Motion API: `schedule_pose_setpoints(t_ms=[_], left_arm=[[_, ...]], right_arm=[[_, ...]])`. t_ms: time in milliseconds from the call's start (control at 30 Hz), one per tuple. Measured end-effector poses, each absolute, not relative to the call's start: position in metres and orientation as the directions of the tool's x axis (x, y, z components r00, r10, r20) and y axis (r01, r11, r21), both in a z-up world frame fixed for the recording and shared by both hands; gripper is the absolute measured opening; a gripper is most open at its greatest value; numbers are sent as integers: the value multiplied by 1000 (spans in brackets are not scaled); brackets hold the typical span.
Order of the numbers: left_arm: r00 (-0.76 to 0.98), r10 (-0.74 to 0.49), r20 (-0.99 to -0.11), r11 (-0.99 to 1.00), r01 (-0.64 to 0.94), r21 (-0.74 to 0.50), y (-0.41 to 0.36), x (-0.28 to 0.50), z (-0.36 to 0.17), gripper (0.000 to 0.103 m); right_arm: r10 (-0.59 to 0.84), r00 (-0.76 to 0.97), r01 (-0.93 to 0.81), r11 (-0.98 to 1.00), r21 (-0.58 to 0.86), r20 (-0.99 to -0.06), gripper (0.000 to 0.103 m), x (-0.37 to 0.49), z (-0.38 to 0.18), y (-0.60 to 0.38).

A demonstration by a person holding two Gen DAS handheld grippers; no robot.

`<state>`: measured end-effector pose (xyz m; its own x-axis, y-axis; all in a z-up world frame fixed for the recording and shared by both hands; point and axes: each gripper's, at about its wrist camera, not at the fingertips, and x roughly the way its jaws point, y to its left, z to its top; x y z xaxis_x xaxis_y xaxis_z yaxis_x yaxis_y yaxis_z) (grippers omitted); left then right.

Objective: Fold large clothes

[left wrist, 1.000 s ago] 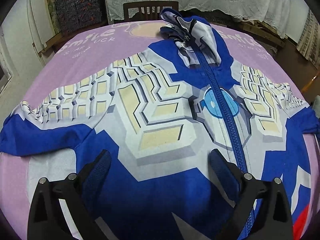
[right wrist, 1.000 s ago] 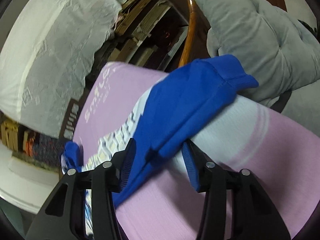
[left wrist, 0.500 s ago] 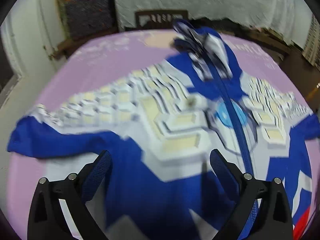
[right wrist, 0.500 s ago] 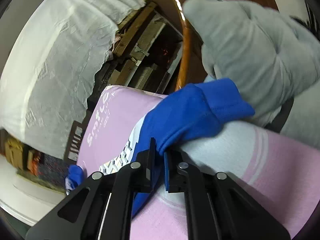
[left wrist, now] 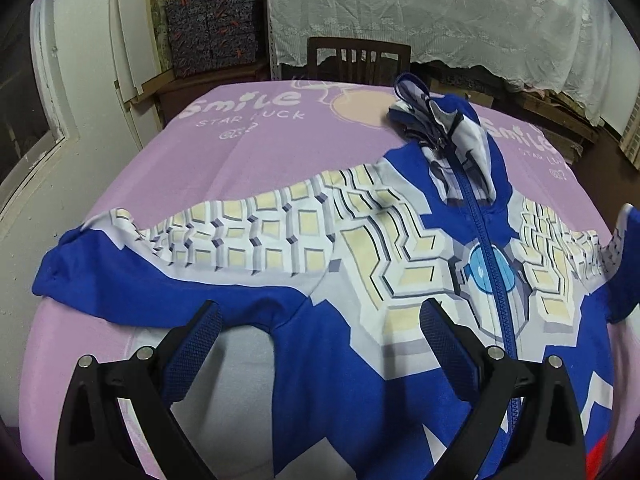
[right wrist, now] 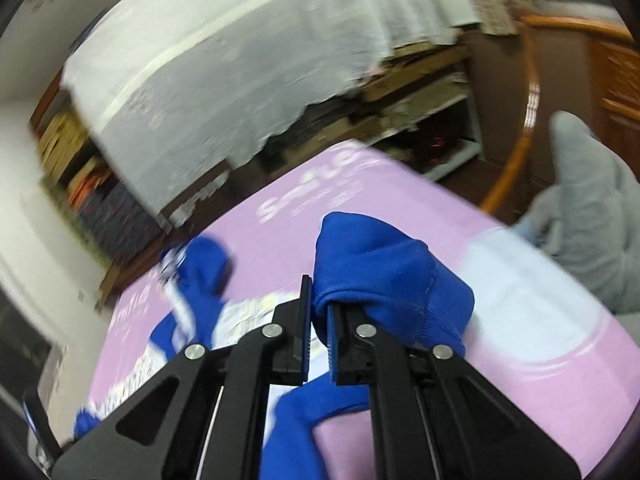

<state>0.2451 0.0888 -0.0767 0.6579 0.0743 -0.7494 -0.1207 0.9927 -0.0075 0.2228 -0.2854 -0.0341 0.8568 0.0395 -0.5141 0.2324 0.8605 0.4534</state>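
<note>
A blue, white and cream zip-up hooded jacket (left wrist: pixel 360 264) lies face up across the pink cloth-covered table (left wrist: pixel 224 152), its left sleeve (left wrist: pixel 132 256) stretched out to the left. My left gripper (left wrist: pixel 320 320) hovers open just above the jacket's lower front, nothing between its fingers. In the right wrist view my right gripper (right wrist: pixel 318 312) is shut on the blue cuff end of the right sleeve (right wrist: pixel 384 276), which bunches over its right finger above the table (right wrist: pixel 520 320). The crumpled hood (left wrist: pixel 436 124) lies at the far side.
A dark wooden chair (left wrist: pixel 360 60) stands behind the table, below a white lace-draped shelf (left wrist: pixel 440 12). A white wall (left wrist: pixel 88 92) is on the left. A grey plush toy (right wrist: pixel 592 216) and a curved wooden rail (right wrist: pixel 528 120) lie beyond the table's right edge.
My right gripper closed on the blue sleeve cuff and lifted it inward over the table. My left gripper stayed open and shifted left, so more of the left sleeve shows.
</note>
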Motion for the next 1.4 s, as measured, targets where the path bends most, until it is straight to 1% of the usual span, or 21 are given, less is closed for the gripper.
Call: schedule_pose_setpoints(t_ms=[133, 267, 300, 367, 400, 467, 567, 667, 733, 800, 867, 933, 1000, 1033, 1100, 1133, 1200, 1267, 1333, 1400], left_arm=[[650, 68, -757, 990, -141, -32, 97, 246, -76, 100], [637, 63, -769, 987, -153, -45, 102, 247, -79, 100], [634, 63, -771, 988, -151, -44, 102, 247, -79, 100], [629, 60, -775, 989, -142, -38, 100, 247, -81, 100], [627, 59, -776, 990, -135, -34, 98, 247, -82, 100], [626, 62, -777, 992, -124, -21, 95, 247, -83, 100], [626, 71, -776, 994, -111, 1, 89, 247, -86, 100], [629, 74, -774, 996, -84, 27, 79, 245, -88, 100], [639, 76, -765, 997, -54, 54, 68, 241, -89, 100], [646, 74, -760, 997, -24, 77, 58, 239, -90, 100], [654, 66, -753, 995, 14, 99, 47, 235, -91, 100], [665, 71, -743, 992, 32, 123, 38, 231, -91, 100], [675, 69, -734, 989, 53, 141, 29, 227, -89, 100], [678, 65, -733, 987, 64, 147, 25, 225, -88, 100], [683, 47, -729, 983, 96, 154, 15, 220, -86, 100], [684, 41, -728, 982, 109, 158, 11, 217, -85, 100], [681, 34, -732, 977, 132, 168, 1, 213, -86, 100], [671, 41, -740, 971, 147, 187, -6, 212, -88, 100], [661, 36, -750, 970, 158, 186, -12, 214, -89, 100], [634, -10, -773, 972, 187, 141, -19, 221, -89, 100]], right_arm=[[118, 811, 131, 918, 374, -573, 6, 236, -42, -224], [209, 675, -3, 960, 280, -707, 10, 255, -79, -164], [215, 653, -18, 963, 269, -726, 12, 255, -87, -157], [235, 605, -45, 964, 262, -761, 24, 252, -101, -152], [258, 604, -56, 957, 283, -754, 26, 248, -102, -153], [315, 601, -63, 935, 349, -735, 39, 236, -98, -166], [396, 616, -52, 883, 466, -681, 44, 215, -91, -197], [471, 631, -28, 808, 588, -616, 45, 200, -87, -229], [469, 644, -3, 791, 612, -604, 46, 198, -86, -242], [427, 666, 46, 795, 604, -612, 46, 197, -86, -258], [433, 673, 73, 767, 637, -599, 46, 201, -88, -270], [436, 665, 87, 761, 643, -606, 45, 207, -90, -274], [412, 657, 99, 783, 614, -631, 30, 223, -87, -265], [427, 656, 72, 786, 614, -623, 25, 229, -84, -255], [501, 643, -67, 790, 610, -578, 26, 240, -65, -225], [562, 613, -172, 781, 600, -556, 28, 245, -52, -205], [602, 615, -238, 757, 608, -509, 28, 243, -39, -198], [594, 645, -231, 751, 618, -481, 35, 238, -36, -212], [570, 672, -179, 744, 643, -472, 39, 233, -43, -235], [546, 692, -105, 725, 681, -473, 39, 231, -56, -265]])
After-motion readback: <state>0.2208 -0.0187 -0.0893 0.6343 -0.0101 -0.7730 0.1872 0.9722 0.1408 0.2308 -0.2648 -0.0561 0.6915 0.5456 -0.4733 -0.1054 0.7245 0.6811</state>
